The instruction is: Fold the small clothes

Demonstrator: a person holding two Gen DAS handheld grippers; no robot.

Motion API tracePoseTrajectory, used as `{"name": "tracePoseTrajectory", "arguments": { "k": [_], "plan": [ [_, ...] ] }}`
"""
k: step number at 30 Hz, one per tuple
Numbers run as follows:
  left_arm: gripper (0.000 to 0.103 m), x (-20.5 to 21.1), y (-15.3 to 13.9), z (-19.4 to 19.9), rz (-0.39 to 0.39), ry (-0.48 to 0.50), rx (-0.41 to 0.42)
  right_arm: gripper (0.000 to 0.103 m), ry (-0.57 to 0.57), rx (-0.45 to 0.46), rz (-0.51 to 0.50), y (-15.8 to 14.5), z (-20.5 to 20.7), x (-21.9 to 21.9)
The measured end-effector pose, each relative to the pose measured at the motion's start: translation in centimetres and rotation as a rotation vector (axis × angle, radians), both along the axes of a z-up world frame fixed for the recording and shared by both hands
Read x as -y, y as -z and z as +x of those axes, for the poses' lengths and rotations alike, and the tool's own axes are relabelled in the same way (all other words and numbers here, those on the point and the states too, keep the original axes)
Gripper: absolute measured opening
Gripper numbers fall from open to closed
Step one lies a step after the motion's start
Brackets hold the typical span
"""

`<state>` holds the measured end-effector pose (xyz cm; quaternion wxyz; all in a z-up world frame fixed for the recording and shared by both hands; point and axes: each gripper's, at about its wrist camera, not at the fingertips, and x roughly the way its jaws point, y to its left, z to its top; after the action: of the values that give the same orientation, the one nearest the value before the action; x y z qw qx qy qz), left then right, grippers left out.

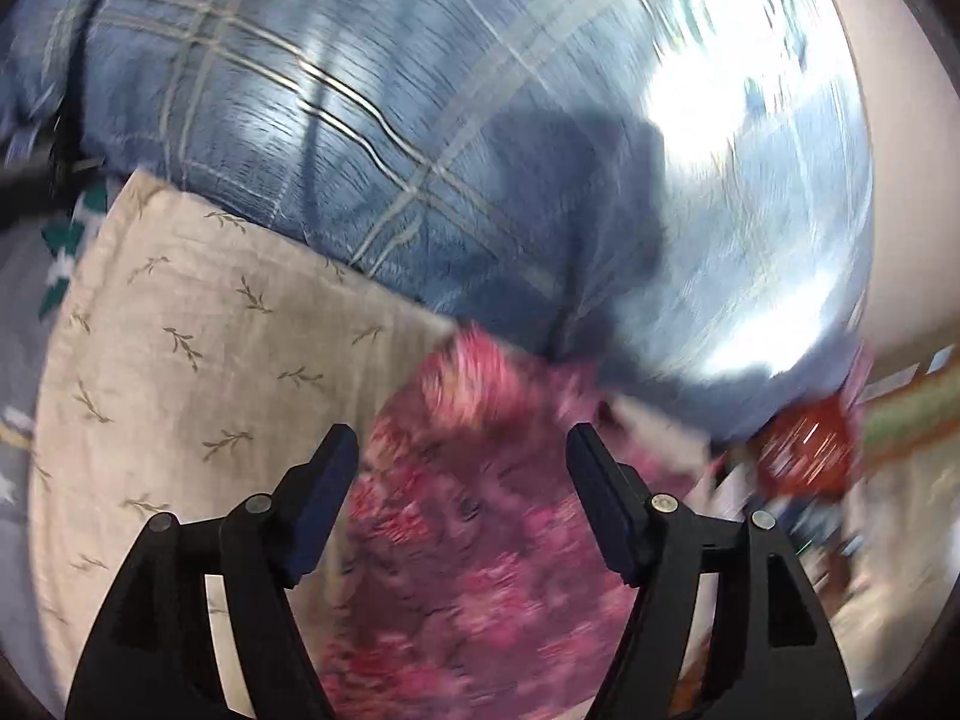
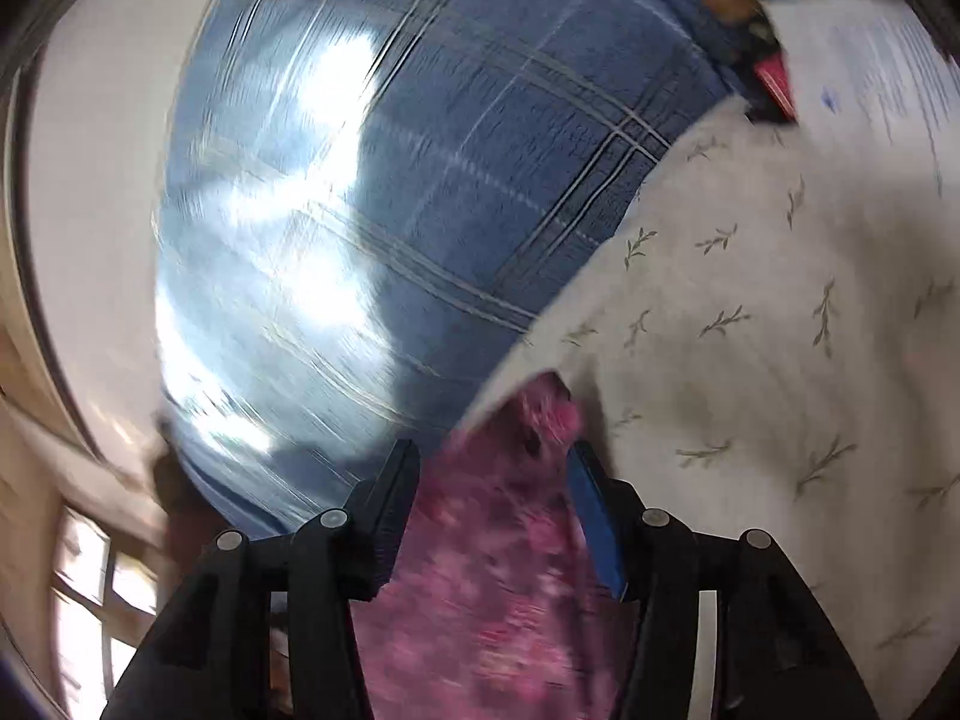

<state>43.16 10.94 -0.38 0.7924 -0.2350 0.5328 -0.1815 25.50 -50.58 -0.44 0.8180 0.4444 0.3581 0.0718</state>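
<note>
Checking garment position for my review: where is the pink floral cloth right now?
In both wrist views the pink floral cloth lies low, centre, on the beige leaf-print sheet, beside the blue plaid bedding.

My left gripper (image 1: 462,438) sits over the small garment (image 1: 480,540), jaws apart, cloth below and between them, no pad contact visible. Leaf-print sheet (image 1: 180,360) lies under the garment and runs out to its left. Plaid bedding (image 1: 372,138) lies beyond both. My right gripper (image 2: 492,456) also has the garment (image 2: 498,570) between parted jaws; sheet (image 2: 750,330) to the right, plaid bedding (image 2: 432,180) ahead-left.
</note>
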Motion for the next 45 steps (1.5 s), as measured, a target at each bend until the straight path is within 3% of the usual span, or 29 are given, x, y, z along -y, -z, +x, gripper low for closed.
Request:
{"name": "tracePoseTrajectory", "arguments": {
  "k": [3, 7, 10, 11, 12, 13, 14, 15, 17, 20, 25, 28, 29, 32, 34, 35, 36, 38, 41, 45],
  "plan": [
    [0.071, 1.8, 1.3, -0.4, 0.119, 0.100, 0.010, 0.057, -0.100, -0.045, -0.203, -0.6, 1.6, -2.5],
    [0.071, 2.5, 3.4, 1.1, 0.134, 0.111, -0.028, 0.060, -0.177, -0.140, -0.397, 0.8, 4.9, -5.3],
    [0.071, 3.5, 5.1, 2.8, 0.049, 0.104, -0.090, 0.061, -0.179, -0.189, -0.342, 2.9, 6.7, -5.7],
    [0.071, 3.9, 5.4, 3.2, 0.028, 0.105, -0.100, 0.059, -0.170, -0.170, -0.323, 3.3, 6.7, -5.6],
    [0.069, 4.3, 5.4, 3.3, 0.020, 0.104, -0.090, 0.036, -0.167, -0.145, -0.317, 3.2, 7.0, -5.9],
    [0.062, 4.7, 5.0, 3.3, 0.027, 0.101, -0.059, 0.013, -0.189, -0.110, -0.306, 2.9, 7.2, -6.1],
    [0.038, 4.9, 4.3, 3.0, 0.038, 0.097, -0.019, 0.006, -0.204, -0.083, -0.339, 2.2, 7.4, -6.5],
    [0.020, 5.1, 3.4, 2.8, 0.038, 0.090, 0.024, 0.006, -0.200, -0.047, -0.364, 1.5, 7.1, -6.7],
    [0.010, 5.1, 2.6, 2.8, 0.040, 0.062, 0.065, 0.006, -0.180, 0.059, -0.373, -0.7, 6.5, -6.6],
    [0.006, 4.4, 2.9, 3.9, 0.114, -0.022, 0.068, 0.006, -0.104, 0.114, -0.340, -1.8, 6.5, -5.4],
    [0.001, 3.0, 7.5, 5.2, 0.216, -0.129, -0.082, 0.006, -0.090, -0.087, -0.394, 3.0, 9.3, -5.1],
    [0.000, 2.3, 7.2, 5.1, 0.186, -0.153, -0.092, 0.008, -0.102, -0.176, -0.401, 4.8, 10.1, -5.3],
    [0.000, 1.8, 6.8, 5.0, 0.155, -0.143, -0.090, 0.018, -0.082, -0.175, -0.403, 4.4, 9.8, -5.1],
    [0.003, 1.3, 4.4, 3.2, 0.124, -0.099, -0.037, 0.020, -0.022, -0.112, -0.401, 1.8, 7.0, -4.6],
    [0.022, 1.1, 3.1, 1.9, 0.122, -0.051, -0.021, 0.028, -0.032, -0.092, -0.371, 1.0, 4.9, -4.3],
    [0.045, 1.1, 2.6, 1.2, 0.122, -0.040, -0.021, 0.032, -0.033, -0.100, -0.363, 0.9, 4.2, -4.1],
    [0.061, 1.4, 2.3, 0.7, 0.129, -0.034, -0.025, 0.033, -0.034, -0.107, -0.352, 1.0, 3.1, -4.0],
    [0.062, 0.9, 2.2, -0.5, 0.111, -0.024, -0.048, 0.033, -0.031, -0.120, -0.307, 1.5, 0.3, -3.9],
    [0.062, 0.7, 2.8, -2.7, -0.013, 0.019, -0.094, 0.035, -0.027, -0.140, -0.246, 2.3, -2.7, -4.7],
    [0.067, 2.3, 3.2, -5.4, 0.011, 0.062, -0.113, 0.036, -0.056, -0.161, -0.223, 3.6, -5.7, -5.3]
  ]
}}
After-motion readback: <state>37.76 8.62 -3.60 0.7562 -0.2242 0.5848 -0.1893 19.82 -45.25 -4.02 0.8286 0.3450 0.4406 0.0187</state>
